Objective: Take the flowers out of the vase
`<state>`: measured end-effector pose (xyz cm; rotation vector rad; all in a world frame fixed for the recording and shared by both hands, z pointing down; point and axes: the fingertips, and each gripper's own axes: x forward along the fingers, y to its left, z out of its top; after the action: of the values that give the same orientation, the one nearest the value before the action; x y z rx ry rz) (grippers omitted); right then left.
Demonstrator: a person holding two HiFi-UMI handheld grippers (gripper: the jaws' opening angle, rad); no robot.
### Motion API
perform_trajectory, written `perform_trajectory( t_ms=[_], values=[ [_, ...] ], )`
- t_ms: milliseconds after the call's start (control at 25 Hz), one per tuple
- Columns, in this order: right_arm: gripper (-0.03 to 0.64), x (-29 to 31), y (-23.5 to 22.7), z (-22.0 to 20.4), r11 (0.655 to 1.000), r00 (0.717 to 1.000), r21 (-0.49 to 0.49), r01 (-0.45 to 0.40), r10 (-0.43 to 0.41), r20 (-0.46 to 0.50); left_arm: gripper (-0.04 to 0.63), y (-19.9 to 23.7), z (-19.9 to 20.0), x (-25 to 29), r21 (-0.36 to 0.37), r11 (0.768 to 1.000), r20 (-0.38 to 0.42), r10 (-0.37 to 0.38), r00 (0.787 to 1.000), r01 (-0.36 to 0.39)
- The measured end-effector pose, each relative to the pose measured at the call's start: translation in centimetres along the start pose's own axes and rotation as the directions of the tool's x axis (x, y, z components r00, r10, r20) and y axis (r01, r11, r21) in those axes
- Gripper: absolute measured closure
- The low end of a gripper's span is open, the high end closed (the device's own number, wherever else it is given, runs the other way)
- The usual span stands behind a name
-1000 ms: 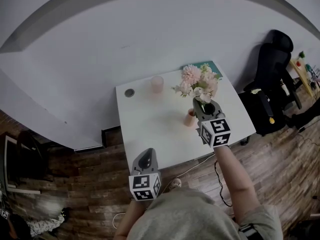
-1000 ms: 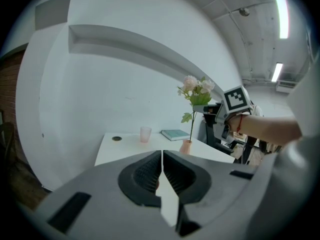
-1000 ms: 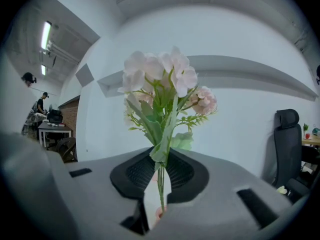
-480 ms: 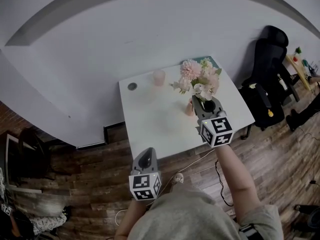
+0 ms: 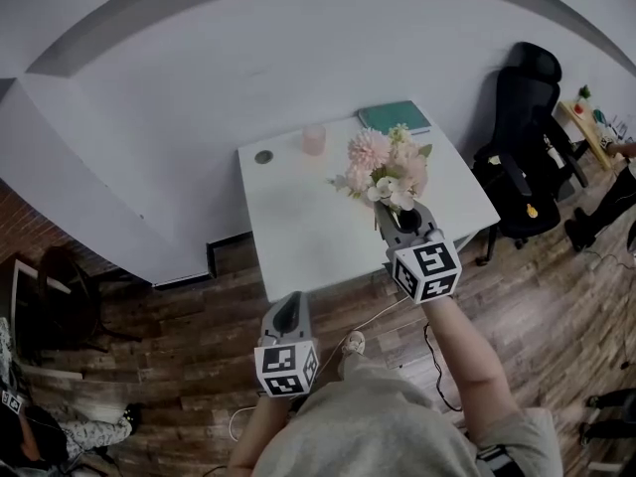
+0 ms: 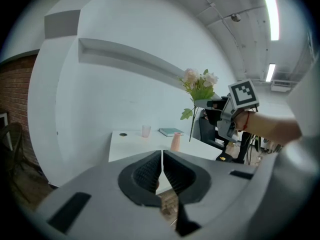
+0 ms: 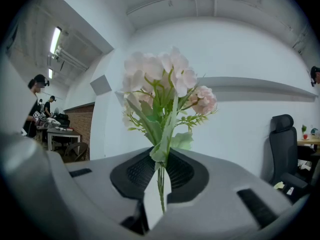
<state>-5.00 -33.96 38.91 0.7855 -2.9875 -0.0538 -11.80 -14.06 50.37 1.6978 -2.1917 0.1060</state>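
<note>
A bunch of pale pink flowers (image 5: 383, 165) with green leaves is clamped by its stems in my right gripper (image 5: 390, 207), which is shut on them. In the right gripper view the flowers (image 7: 165, 84) rise upright from between the jaws of the right gripper (image 7: 161, 168). The left gripper view shows the flowers (image 6: 199, 84) in the air, their stem ends hanging beside and above the small pink vase (image 6: 175, 141) on the white table (image 6: 130, 146). My left gripper (image 6: 162, 168) is shut and empty; in the head view the left gripper (image 5: 288, 314) hangs over the floor short of the table. The head view hides the vase.
On the white table (image 5: 298, 227) stand a pink cup (image 5: 314, 139), a teal book (image 5: 395, 117) and a small dark disc (image 5: 263, 156). A black office chair (image 5: 527, 127) stands to the right. A white wall is behind the table. People sit far left (image 7: 37, 89).
The right gripper has drawn back toward me and slightly up with the flowers, away from the vase. The left gripper and my view have also moved back from the table.
</note>
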Motion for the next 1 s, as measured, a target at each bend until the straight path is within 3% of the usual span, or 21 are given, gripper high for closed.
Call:
perform_trajectory(
  t_ms=[520,1000],
  values=[
    [0.565,-10.1,6.6,-2.3,0.999,0.999,0.012,-0.036,0.036,0.000,0.583,-2.5,-3.9,-7.7,0.009,1.000,0.029,0.012,1.000,-0.012],
    [0.566,-15.4,10.8,-3.3,0.996,0.997,0.034,-0.079,0.079,-0.011,0.583,-3.2,-3.9,-11.1,-0.009,0.999,0.058,0.042,0.997,-0.041]
  ],
)
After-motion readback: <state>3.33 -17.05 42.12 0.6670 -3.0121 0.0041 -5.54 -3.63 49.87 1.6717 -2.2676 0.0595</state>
